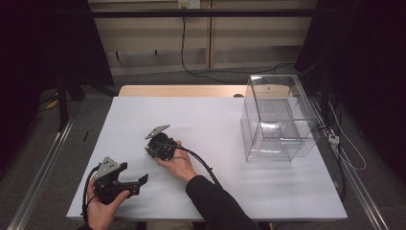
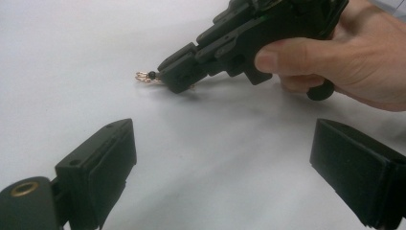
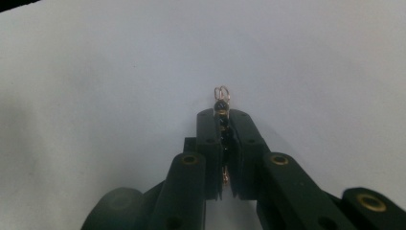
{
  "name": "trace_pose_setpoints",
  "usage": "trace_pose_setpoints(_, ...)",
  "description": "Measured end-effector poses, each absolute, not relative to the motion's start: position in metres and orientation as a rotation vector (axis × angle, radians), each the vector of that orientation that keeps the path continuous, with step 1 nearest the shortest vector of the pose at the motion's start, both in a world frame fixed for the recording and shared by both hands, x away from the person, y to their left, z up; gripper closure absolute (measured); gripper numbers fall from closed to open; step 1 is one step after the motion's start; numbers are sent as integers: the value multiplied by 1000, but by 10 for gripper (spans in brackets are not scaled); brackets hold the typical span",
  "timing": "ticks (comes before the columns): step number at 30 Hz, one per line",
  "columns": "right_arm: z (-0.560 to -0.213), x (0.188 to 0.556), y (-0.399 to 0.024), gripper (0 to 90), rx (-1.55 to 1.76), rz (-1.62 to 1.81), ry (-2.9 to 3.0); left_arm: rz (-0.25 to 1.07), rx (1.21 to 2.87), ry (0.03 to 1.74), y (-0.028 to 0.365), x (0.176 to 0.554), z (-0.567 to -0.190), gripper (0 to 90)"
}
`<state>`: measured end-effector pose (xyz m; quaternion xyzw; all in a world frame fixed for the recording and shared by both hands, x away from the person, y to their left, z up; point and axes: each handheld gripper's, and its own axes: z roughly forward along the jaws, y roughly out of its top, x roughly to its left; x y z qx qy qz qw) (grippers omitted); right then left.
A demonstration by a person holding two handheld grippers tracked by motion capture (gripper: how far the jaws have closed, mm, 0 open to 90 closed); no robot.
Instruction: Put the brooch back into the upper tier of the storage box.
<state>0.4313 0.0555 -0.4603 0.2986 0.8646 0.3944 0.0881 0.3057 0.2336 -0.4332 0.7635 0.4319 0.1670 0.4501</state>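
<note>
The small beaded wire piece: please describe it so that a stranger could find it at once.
Start at the white table and find the right tool near its middle. Between its closed jaws lies the beaded wire piece: thin gold wire with black beads and a small loop sticking out, the smallest thing there.

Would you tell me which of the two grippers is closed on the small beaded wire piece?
The right gripper, mid-table: its jaws pinch the beaded wire piece, loop end poking out. The left gripper, near the table's front edge, stands wide open with nothing between its jaws.
</note>
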Motion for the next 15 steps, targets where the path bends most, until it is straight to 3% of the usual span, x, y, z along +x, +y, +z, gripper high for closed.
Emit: trace_pose_setpoints(15,-448,421,37,846,870,1338,2483,414,1883,1072,234,306,-433,82)
